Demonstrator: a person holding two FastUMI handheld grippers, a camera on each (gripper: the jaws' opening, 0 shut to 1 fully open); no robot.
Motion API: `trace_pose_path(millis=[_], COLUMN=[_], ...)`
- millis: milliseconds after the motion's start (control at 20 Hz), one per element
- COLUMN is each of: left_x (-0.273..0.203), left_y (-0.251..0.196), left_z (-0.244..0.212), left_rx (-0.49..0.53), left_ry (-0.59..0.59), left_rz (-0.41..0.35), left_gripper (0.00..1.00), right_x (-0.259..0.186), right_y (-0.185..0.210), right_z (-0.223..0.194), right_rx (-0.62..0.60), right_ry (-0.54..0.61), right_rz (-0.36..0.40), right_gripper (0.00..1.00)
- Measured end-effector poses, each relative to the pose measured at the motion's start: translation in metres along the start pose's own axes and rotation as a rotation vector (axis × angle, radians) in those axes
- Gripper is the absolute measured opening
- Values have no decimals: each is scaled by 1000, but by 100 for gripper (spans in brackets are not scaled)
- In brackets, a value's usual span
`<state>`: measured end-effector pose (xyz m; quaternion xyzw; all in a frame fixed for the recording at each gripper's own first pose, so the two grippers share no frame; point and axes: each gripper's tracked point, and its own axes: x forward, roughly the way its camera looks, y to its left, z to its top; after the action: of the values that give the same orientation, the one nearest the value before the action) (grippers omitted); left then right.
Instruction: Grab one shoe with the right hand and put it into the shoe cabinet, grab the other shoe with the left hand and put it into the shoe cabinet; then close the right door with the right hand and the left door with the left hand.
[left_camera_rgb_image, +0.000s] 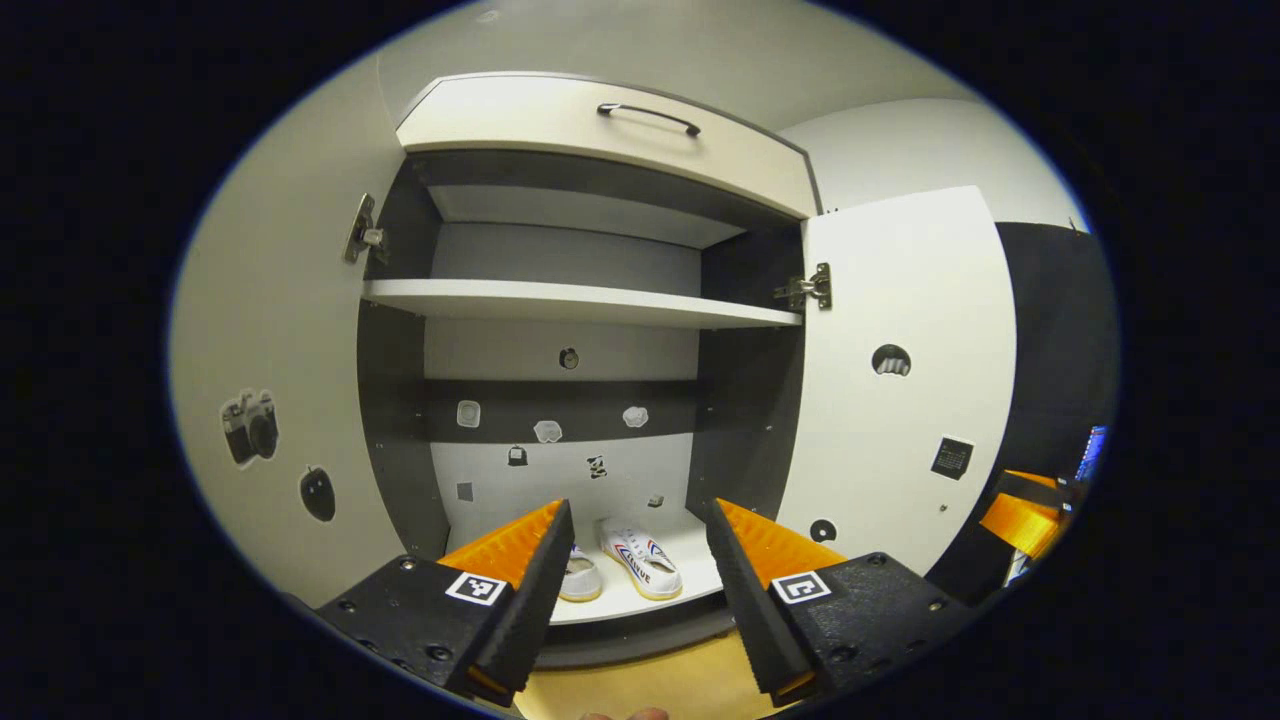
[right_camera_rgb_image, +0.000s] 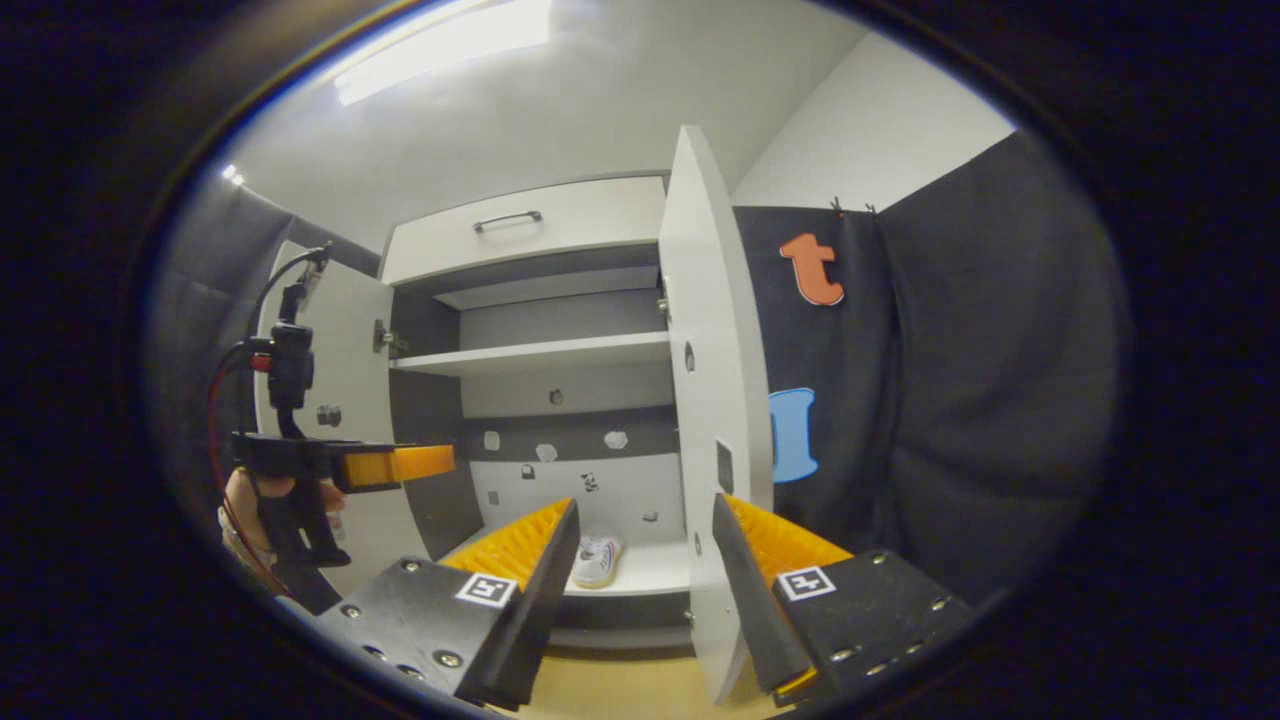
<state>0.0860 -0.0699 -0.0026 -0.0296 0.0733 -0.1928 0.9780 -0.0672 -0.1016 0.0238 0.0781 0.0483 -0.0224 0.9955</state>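
Note:
Two white shoes, one (left_camera_rgb_image: 641, 566) beside the other (left_camera_rgb_image: 580, 579), lie on the bottom shelf (left_camera_rgb_image: 690, 585) of the open shoe cabinet. My left gripper (left_camera_rgb_image: 638, 512) is open and empty in front of them. The left door (left_camera_rgb_image: 290, 380) and right door (left_camera_rgb_image: 900, 380) both stand open. In the right gripper view, my right gripper (right_camera_rgb_image: 645, 505) is open, with the right door's (right_camera_rgb_image: 705, 420) front edge showing between its fingers, close to the right-hand one. Whether it touches I cannot tell. One shoe (right_camera_rgb_image: 597, 560) shows inside. The left gripper (right_camera_rgb_image: 400, 463) hovers by the left door (right_camera_rgb_image: 345, 400), held by a hand (right_camera_rgb_image: 243, 497).
A drawer with a dark handle (left_camera_rgb_image: 648, 117) tops the cabinet, and a middle shelf (left_camera_rgb_image: 580, 300) spans it. Stickers dot the doors and back panel. Black cloth (right_camera_rgb_image: 950, 400) hangs to the right of the cabinet. Wooden floor (left_camera_rgb_image: 640, 685) lies below.

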Motion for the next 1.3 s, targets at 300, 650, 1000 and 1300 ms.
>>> trace_pose_path(millis=[300,650,1000,1300], left_x=[-22,-32,-30,-29], left_y=[0,5,9,4], left_z=[16,23,18,13], left_rx=[28,39,22,20], left_ry=[-49,-70,-58,-54], left_rz=[34,67,75,70], left_gripper=[95,96,96,96], right_x=[-5,15,23,26], right_y=[-70,-110,-102,-77], right_z=[10,-12,-22,-25], right_rx=[-30,-102,-95,-69], right_ry=[-24,25,58,80], right_rz=[-142,-199,-135,-38], right_gripper=[81,76,81,76])
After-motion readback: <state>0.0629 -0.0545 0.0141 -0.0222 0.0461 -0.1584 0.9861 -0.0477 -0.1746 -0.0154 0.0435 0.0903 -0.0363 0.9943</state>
